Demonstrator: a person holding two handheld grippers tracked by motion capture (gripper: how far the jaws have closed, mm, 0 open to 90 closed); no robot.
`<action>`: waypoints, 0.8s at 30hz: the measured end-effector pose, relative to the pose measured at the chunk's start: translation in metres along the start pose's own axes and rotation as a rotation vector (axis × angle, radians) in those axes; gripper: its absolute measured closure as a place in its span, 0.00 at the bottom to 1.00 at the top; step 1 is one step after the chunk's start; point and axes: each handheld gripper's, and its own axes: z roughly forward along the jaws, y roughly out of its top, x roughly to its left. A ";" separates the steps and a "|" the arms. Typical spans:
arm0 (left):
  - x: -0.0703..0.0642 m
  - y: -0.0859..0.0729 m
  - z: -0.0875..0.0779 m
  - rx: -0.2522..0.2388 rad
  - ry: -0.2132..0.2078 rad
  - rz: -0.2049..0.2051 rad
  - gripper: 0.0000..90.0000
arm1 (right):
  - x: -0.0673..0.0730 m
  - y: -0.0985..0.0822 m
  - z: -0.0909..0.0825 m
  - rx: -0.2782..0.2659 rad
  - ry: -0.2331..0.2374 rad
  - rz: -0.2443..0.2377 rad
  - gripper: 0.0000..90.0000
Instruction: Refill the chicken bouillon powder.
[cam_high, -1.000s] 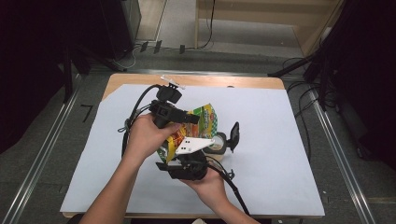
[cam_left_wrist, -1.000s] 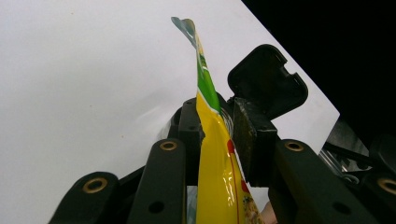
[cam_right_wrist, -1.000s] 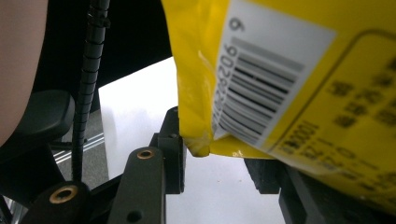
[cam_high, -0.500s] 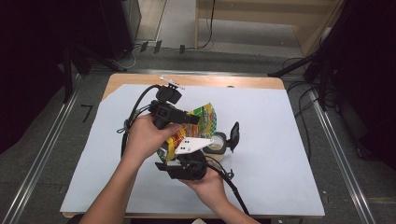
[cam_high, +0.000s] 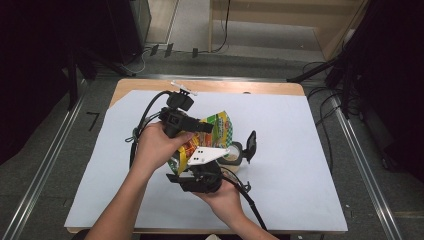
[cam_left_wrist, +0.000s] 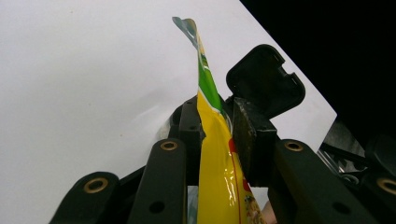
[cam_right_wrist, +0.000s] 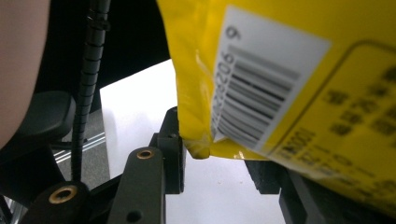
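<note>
A yellow and green snack bag (cam_high: 216, 129) is held up over the white-covered table (cam_high: 290, 165). My left gripper (cam_high: 202, 127) comes in from the left. In the left gripper view it (cam_left_wrist: 217, 135) is shut on the bag's edge (cam_left_wrist: 211, 140), with both pads against the foil. My right gripper (cam_high: 227, 150) sits lower and nearer the person, its jaws apart. In the right gripper view the bag's barcode corner (cam_right_wrist: 243, 93) hangs across those jaws (cam_right_wrist: 219, 163), white paper shows between the pads, and the right jaw is mostly hidden.
A small round roll (cam_high: 231, 153) lies on the paper just right of the bag, beside the right gripper's outer jaw. Black cables (cam_high: 142, 125) trail off the left gripper. Bare wood (cam_high: 240, 87) edges the table's far side, and metal rails (cam_high: 365, 170) run along both sides.
</note>
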 end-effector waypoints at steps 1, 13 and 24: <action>0.001 0.000 0.000 -0.001 -0.001 -0.002 0.83 | 0.000 0.000 0.000 0.000 0.001 0.001 0.71; 0.007 0.001 0.001 -0.008 -0.023 -0.018 0.80 | 0.000 0.003 -0.002 0.000 0.009 0.010 0.70; 0.012 0.001 -0.001 -0.016 -0.036 -0.038 0.80 | 0.002 0.005 -0.004 0.003 -0.008 -0.014 0.70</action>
